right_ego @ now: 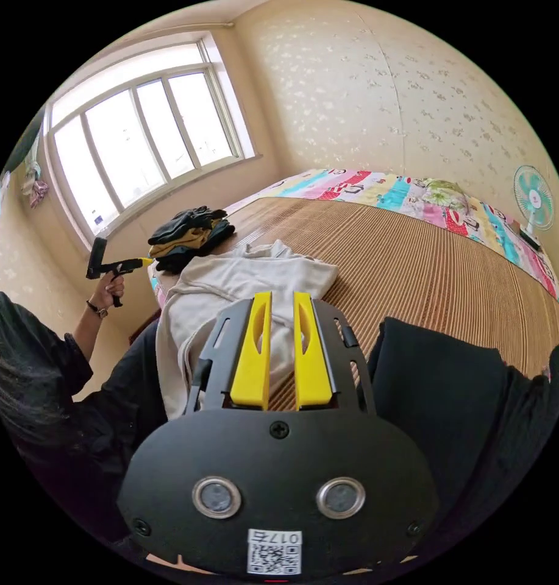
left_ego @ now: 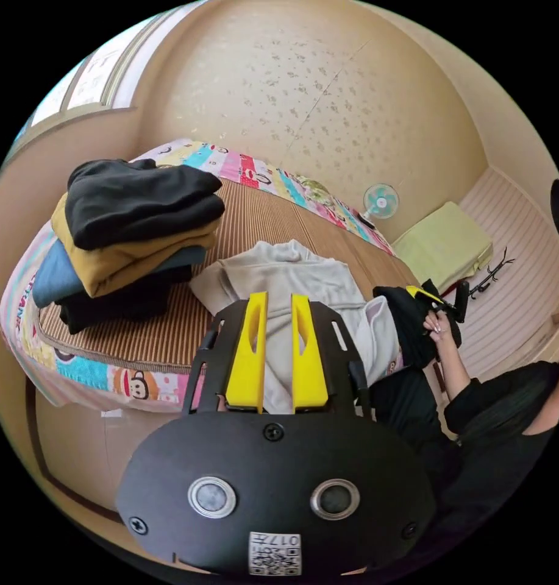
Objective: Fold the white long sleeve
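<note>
Yellow fingers (left_ego: 247, 353) of the left gripper (left_ego: 278, 350) stand slightly parted at centre frame, gripping nothing, with the crumpled white long-sleeve garment (left_ego: 291, 280) behind them on the brown ribbed bamboo mat (left_ego: 255, 213). At upper left sits a stack of folded clothes (left_ego: 130, 225), black on top, then mustard and blue. At right, a person's hand (left_ego: 439, 323) holds the other gripper. In the right gripper view, the right gripper (right_ego: 282, 347) at centre also has a narrow gap between its fingers, empty, the white garment draped off the mat's edge beyond; black cloth (right_ego: 437, 378) lies at lower right.
</note>
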Demonstrator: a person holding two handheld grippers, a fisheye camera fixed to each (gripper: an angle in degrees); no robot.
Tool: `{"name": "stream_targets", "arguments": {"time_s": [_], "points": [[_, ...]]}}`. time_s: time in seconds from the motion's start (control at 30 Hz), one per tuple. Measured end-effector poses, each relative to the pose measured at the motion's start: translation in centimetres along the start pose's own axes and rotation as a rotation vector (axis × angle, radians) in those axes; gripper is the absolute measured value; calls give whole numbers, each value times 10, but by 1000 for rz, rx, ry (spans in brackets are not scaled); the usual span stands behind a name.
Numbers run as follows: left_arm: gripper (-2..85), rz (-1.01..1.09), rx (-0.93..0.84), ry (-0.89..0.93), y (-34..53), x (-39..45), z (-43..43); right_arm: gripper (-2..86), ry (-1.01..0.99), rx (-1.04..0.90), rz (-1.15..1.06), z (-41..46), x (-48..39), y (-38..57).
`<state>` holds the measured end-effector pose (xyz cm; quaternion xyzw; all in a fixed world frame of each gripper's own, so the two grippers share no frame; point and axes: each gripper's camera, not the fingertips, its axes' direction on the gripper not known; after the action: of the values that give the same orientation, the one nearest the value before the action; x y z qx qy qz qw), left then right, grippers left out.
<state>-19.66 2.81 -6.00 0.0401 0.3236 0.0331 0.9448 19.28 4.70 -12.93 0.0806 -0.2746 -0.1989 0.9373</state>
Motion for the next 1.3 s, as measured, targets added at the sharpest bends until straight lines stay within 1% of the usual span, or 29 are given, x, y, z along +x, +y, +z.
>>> {"name": "stream_targets", "arguments": {"time_s": [0.03,0.07,0.1,0.17,0.2,0.23,0.27,0.3,0.33,0.37,0.4,0.47,0.57,0.63,0.7,0.73,0.77,0.83,0.9,0.97,1.0,1.03,1.1,1.17,1.2,1.23,1.3], "points": [[65,23,-49,2,-33,2,27,60,1,-21,-13,28,4,-35],[63,66,-107,-38,-65,11,56,63,-12,-51,-30,59,7,-71],[61,93,-133,-82,-80,16,71,64,-11,-73,-37,75,8,-88],[48,188,-218,-371,-124,29,131,70,51,-180,-52,141,13,-146],[46,201,-244,-444,-132,28,146,72,64,-209,-38,156,16,-157],[42,208,-312,-540,-140,20,176,74,64,-278,-7,187,24,-174],[35,200,-403,-550,-140,7,204,75,48,-351,29,215,32,-182],[32,189,-452,-531,-136,-1,216,74,41,-395,42,227,36,-182],[19,164,-522,-470,-122,-14,231,71,69,-503,63,251,42,-175],[7,161,-398,-444,-105,-12,215,67,70,-449,43,248,38,-166],[3,164,-380,-415,-96,-10,208,65,86,-414,35,241,35,-161],[-6,108,-357,-263,-62,-5,180,57,182,-461,-51,228,8,-136],[-5,86,-377,-103,-21,6,146,53,262,-526,-149,201,-28,-95],[0,76,-364,-63,-6,13,126,53,265,-552,-164,184,-39,-78],[12,67,-325,-55,-1,18,103,56,244,-553,-130,167,-39,-71],[34,64,-292,-80,-3,20,85,60,226,-517,-114,154,-37,-72],[66,73,-262,-116,-7,21,68,62,213,-440,-110,139,-34,-76],[97,91,-248,-181,-16,19,53,69,225,-361,-79,126,-23,-84],[101,72,-292,-233,-25,7,56,86,208,-419,-42,136,-6,-90],[100,-13,-467,-233,-27,-20,80,103,202,-606,17,173,20,-84],[99,-18,-447,-225,-26,-22,76,106,175,-594,23,175,23,-82],[88,-16,-451,-209,-24,-23,66,101,159,-575,38,171,24,-80],[62,-21,-547,-138,-19,-19,59,82,122,-660,41,169,16,-77],[31,4,-587,-133,-4,-4,37,62,171,-788,-28,167,-9,-63],[24,15,-592,-125,0,1,30,57,190,-811,-45,165,-16,-58],[13,12,-565,-87,7,8,9,49,250,-816,-57,158,-28,-50],[2,-30,-400,162,16,12,-46,40,339,-696,-59,128,-48,-39]]}}
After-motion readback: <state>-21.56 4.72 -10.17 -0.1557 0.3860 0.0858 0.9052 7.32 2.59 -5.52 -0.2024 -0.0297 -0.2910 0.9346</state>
